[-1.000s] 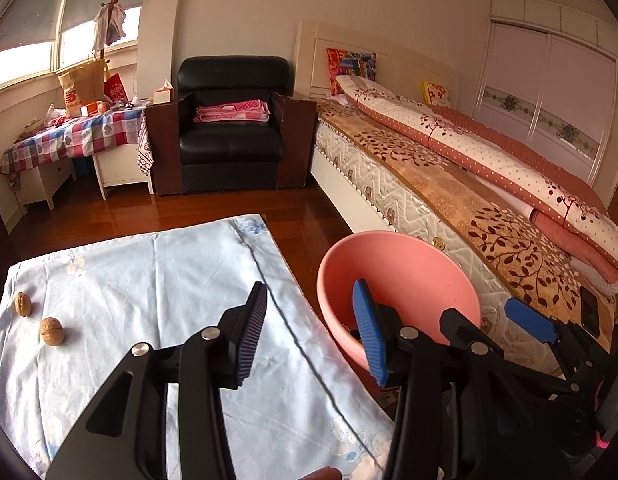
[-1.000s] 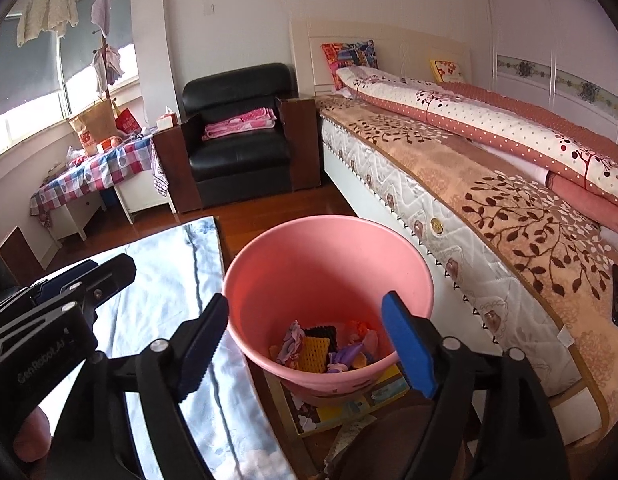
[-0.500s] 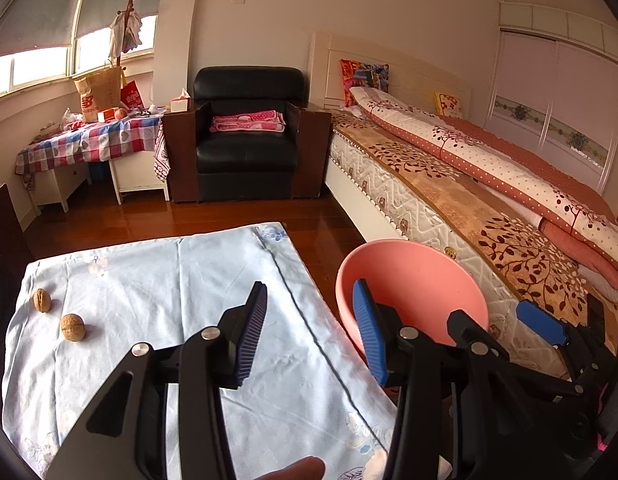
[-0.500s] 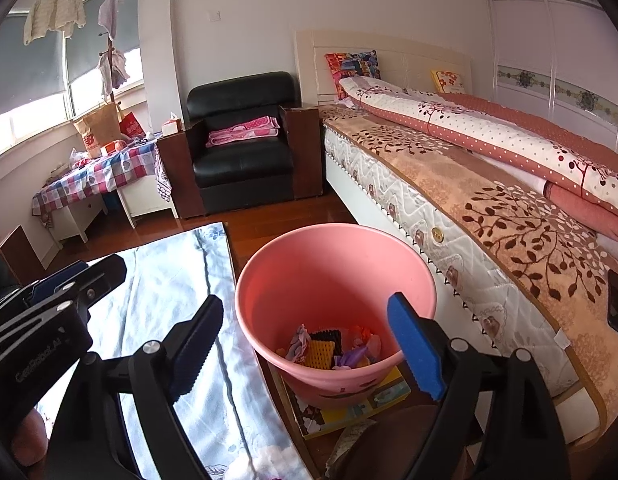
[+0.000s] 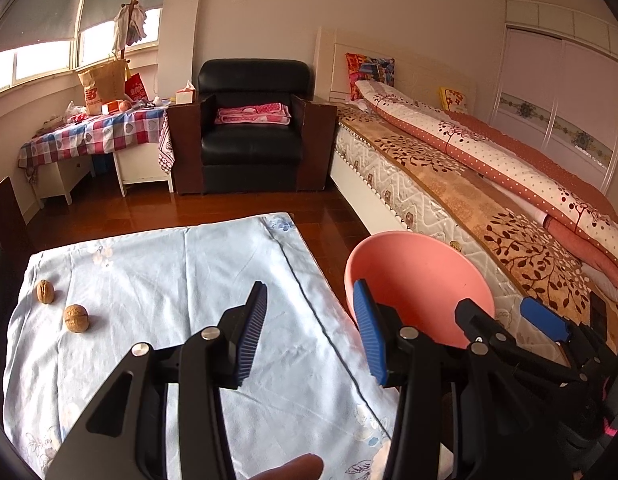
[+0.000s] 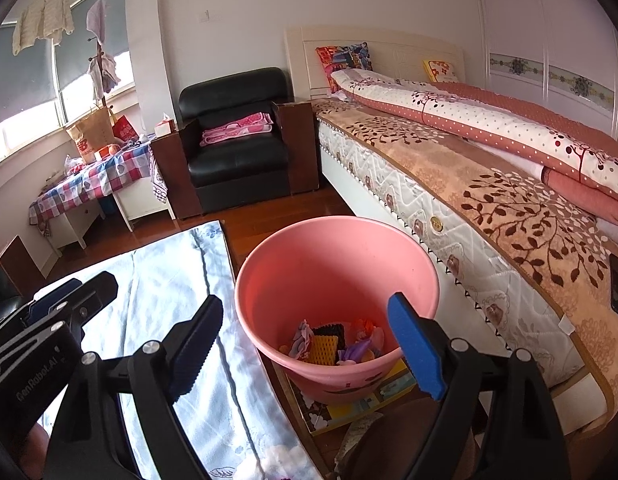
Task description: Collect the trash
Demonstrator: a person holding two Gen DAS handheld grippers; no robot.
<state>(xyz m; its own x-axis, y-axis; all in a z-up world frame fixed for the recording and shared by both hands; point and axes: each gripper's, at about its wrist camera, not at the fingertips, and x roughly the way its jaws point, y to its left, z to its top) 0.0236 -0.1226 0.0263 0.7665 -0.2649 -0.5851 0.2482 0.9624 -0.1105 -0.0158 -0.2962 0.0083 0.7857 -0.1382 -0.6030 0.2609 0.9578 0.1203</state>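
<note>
Hovering above the pale blue cloth of the tabletop (image 5: 157, 280), the left hand-held gripper (image 5: 309, 336) has its jaws spread apart and nothing is between them. Two walnuts (image 5: 76, 318) lie on the cloth far to its left side, near the edge, close to each other but not touching. The right hand-held gripper (image 6: 309, 344) is also wide open and empty, and it is held over the pink bucket (image 6: 269, 280), which stands on the floor between the tabletop and the bed (image 6: 489, 208). In the bottom of the bucket there is the collected trash (image 6: 333, 344): a yellow mesh piece, something dark with a grid, and some purple and orange scraps. Under the bucket lies a flat printed box or book (image 6: 373, 400); I cannot tell which. In the left wrist view the right hand-held gripper appears at the lower right, beside the bucket rim. Behind, a black armchair (image 5: 251, 128) with a folded pink blanket (image 5: 253, 114) stands against the wall.
</note>
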